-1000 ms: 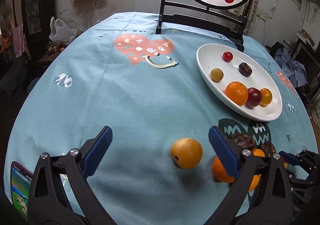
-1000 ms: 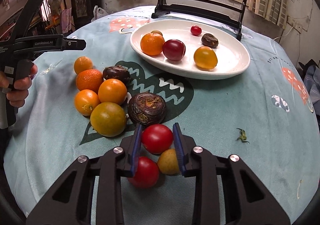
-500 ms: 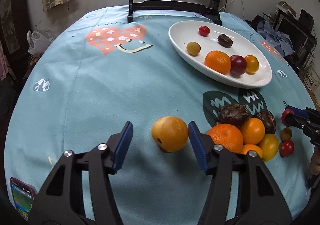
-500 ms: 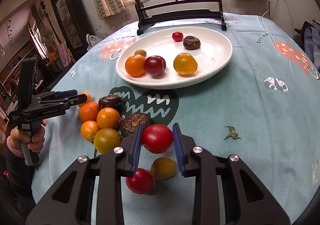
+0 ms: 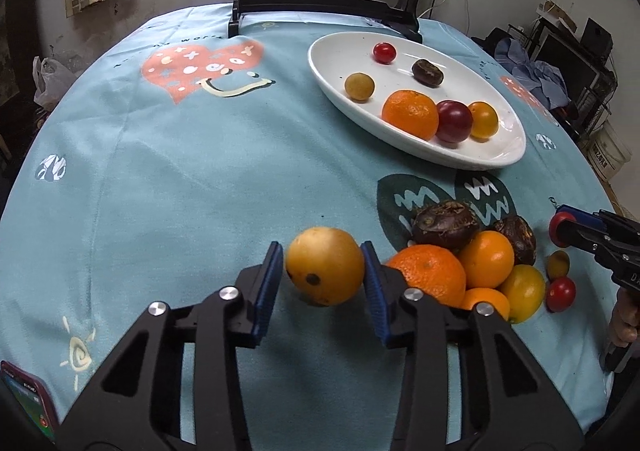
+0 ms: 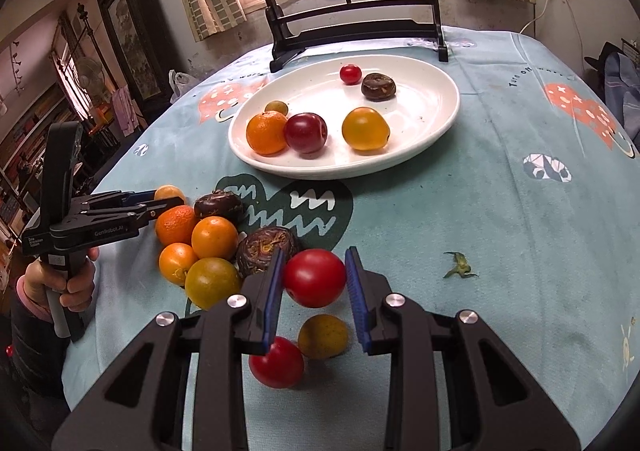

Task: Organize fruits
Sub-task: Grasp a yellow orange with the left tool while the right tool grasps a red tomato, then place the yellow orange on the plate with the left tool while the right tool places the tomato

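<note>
Currently both claws are loaded. Left claw is clamped on a yellow-orange fruit, pads pressed on its two sides. A dark blemish faces the camera. Whether the fruit is lifted off the cloth cannot be told from this view. Right claw is clenched on a red tomato, held clear above the bench; a second tomato and a small yellow fruit are seen lying beneath it.

Both grips are taken across the widest part, likely so round fruit is not squeezed out during carry. The loose pile of oranges and dark wrinkled fruits is kept beside the white plate, where six fruits are already laid. Plate is judged to be the drop target.

Left view shows the blemish and the right claw's tomato only edge-on at far right. Right view shows the person's left hand on the handle, and a green stem scrap, neither given by the left view.
</note>
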`<state>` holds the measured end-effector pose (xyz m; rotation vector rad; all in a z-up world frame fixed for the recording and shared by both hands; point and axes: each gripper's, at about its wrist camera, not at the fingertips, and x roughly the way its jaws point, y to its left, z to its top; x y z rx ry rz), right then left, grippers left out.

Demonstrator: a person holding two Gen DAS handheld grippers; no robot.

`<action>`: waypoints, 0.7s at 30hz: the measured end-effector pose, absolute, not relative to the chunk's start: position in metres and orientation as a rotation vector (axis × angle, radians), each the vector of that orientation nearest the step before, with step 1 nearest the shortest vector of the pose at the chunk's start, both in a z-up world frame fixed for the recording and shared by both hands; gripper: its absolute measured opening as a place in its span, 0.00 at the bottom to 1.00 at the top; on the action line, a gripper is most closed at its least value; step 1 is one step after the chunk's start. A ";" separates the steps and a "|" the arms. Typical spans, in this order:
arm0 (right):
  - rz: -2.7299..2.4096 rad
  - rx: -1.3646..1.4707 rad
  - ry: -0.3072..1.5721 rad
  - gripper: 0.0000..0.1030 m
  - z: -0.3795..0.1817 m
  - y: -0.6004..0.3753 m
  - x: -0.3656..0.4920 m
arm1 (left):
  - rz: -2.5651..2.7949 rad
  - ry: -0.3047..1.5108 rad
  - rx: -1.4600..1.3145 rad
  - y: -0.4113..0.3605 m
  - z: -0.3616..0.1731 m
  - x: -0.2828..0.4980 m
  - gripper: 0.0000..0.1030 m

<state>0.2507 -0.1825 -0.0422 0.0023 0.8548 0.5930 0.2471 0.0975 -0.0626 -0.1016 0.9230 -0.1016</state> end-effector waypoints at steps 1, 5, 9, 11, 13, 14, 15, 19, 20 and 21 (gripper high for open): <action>0.591 0.004 0.854 0.30 -0.042 -0.183 0.251 | -0.098 0.922 -0.099 0.097 -0.062 0.247 0.36; 0.592 0.013 0.839 0.30 -0.040 -0.185 0.250 | -0.096 0.921 -0.113 0.097 -0.061 0.247 0.36; 0.601 0.038 0.802 0.30 -0.035 -0.188 0.250 | -0.088 0.896 -0.140 0.101 -0.054 0.245 0.36; 0.603 0.054 0.781 0.30 -0.033 -0.189 0.253 | -0.098 0.870 -0.160 0.100 -0.047 0.244 0.36; 0.605 0.077 0.764 0.30 -0.029 -0.189 0.258 | -0.119 0.847 -0.175 0.096 -0.038 0.248 0.36; 0.603 0.091 0.755 0.30 -0.026 -0.188 0.263 | -0.130 0.837 -0.177 0.093 -0.033 0.251 0.36; 0.598 0.098 0.742 0.30 -0.023 -0.187 0.267 | -0.139 0.829 -0.174 0.089 -0.029 0.256 0.36; 0.566 0.104 0.688 0.30 -0.011 -0.181 0.290 | -0.178 0.798 -0.166 0.072 -0.010 0.285 0.36; 0.563 0.107 0.678 0.30 -0.009 -0.178 0.298 | -0.181 0.793 -0.168 0.068 -0.007 0.294 0.36; 0.557 0.106 0.671 0.30 -0.008 -0.176 0.305 | -0.178 0.789 -0.163 0.065 -0.005 0.303 0.36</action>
